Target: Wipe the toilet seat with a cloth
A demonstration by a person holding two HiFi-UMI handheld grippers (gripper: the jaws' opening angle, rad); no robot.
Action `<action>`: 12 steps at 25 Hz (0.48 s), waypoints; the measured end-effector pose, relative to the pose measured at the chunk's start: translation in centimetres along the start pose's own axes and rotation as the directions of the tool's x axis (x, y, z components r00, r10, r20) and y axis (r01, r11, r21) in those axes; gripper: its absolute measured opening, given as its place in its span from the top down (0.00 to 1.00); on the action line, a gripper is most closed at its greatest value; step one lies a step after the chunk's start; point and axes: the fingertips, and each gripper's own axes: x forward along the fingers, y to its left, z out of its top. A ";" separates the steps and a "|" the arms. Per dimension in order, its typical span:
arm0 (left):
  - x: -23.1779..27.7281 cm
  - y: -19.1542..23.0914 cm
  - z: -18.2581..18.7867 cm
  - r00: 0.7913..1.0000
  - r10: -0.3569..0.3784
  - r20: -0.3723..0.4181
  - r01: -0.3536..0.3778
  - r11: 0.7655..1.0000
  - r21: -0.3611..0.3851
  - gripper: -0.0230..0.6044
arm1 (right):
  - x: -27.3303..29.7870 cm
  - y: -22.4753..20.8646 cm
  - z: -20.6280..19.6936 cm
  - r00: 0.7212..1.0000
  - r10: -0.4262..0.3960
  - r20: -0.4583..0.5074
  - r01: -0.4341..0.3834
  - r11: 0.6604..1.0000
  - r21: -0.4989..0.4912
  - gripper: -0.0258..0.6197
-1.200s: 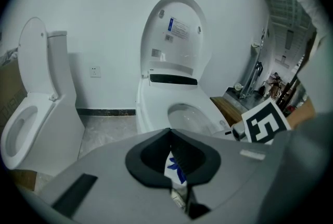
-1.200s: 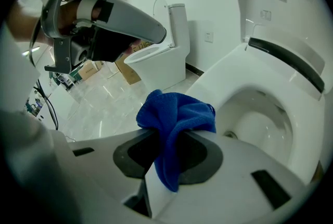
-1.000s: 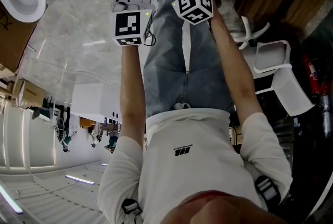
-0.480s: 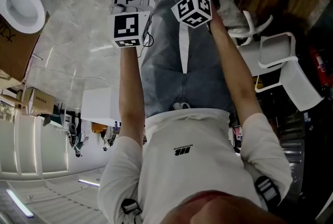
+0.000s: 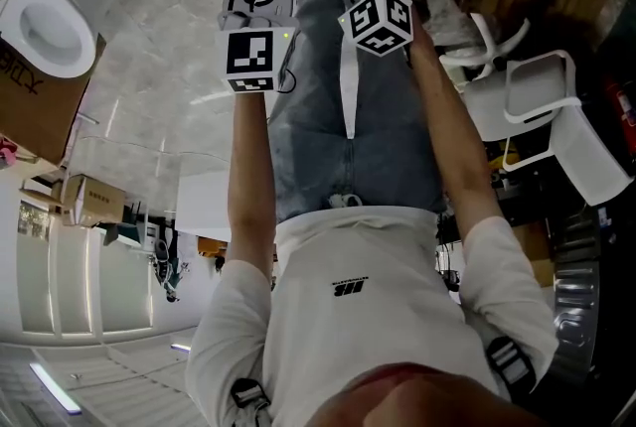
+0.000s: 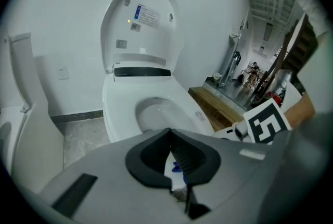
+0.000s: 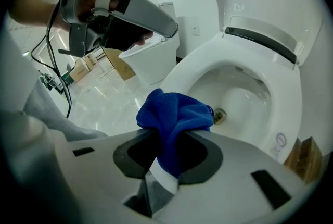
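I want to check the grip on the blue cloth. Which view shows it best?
The right gripper view: the blue cloth sits centred, bunched and pinched in the right gripper. The head view shows only a blue bundle at its top edge; the left gripper view shows just a blue fleck.

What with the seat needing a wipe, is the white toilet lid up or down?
Up. The white plastic toilet lid stands raised behind the bowl, leaving the white seat ring uncovered.

Left gripper point(image 6: 169, 133), right gripper point(image 7: 171, 138) (both closed)
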 end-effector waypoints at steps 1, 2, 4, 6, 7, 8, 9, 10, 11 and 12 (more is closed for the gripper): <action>0.1 -0.2 0.1 1.000 -0.006 -0.002 0.006 1.000 0.005 0.95 | -0.1 0.0 -0.2 1.000 -0.003 -0.001 0.003 1.000 -0.004 0.82; 0.3 -0.5 0.3 1.000 -0.012 -0.003 0.012 1.000 0.009 0.95 | -0.2 -0.1 -0.3 1.000 -0.006 -0.001 0.006 1.000 -0.008 0.82; 0.8 -1.2 0.7 1.000 -0.022 -0.006 0.022 1.000 0.018 0.95 | -0.6 -0.4 -0.8 1.000 -0.010 -0.001 0.010 1.000 -0.014 0.82; 1.5 -1.9 1.0 0.999 -0.032 -0.010 0.032 0.999 0.026 0.95 | -1.0 -0.8 -1.5 1.000 -0.013 -0.002 0.013 1.000 -0.019 0.82; 1.9 -2.2 1.2 0.999 -0.037 -0.012 0.037 0.999 0.030 0.95 | -1.1 -1.1 -1.8 1.000 -0.015 -0.003 0.015 1.000 -0.022 0.82; 2.2 -2.4 1.3 0.999 -0.041 -0.013 0.041 0.999 0.032 0.95 | -1.2 -1.2 -2.0 1.000 -0.019 -0.004 0.019 1.000 -0.025 0.82; 2.3 -2.5 1.5 0.999 -0.045 -0.014 0.045 0.998 0.034 0.95 | -1.3 -1.3 -2.0 1.000 -0.024 -0.003 0.024 0.999 -0.027 0.82; 2.3 -2.5 1.6 0.999 -0.049 -0.015 0.049 0.998 0.037 0.95 | -1.3 -1.4 -2.0 1.000 -0.029 -0.002 0.029 0.999 -0.026 0.82; 2.3 -2.5 1.8 0.998 -0.053 -0.015 0.054 0.998 0.039 0.95 | -1.4 -1.5 -1.9 0.999 -0.035 0.000 0.035 0.999 -0.025 0.82; 2.4 -2.5 2.0 0.998 -0.057 -0.016 0.057 0.997 0.042 0.95 | -1.5 -1.8 -1.9 0.999 -0.040 0.002 0.040 0.999 -0.022 0.82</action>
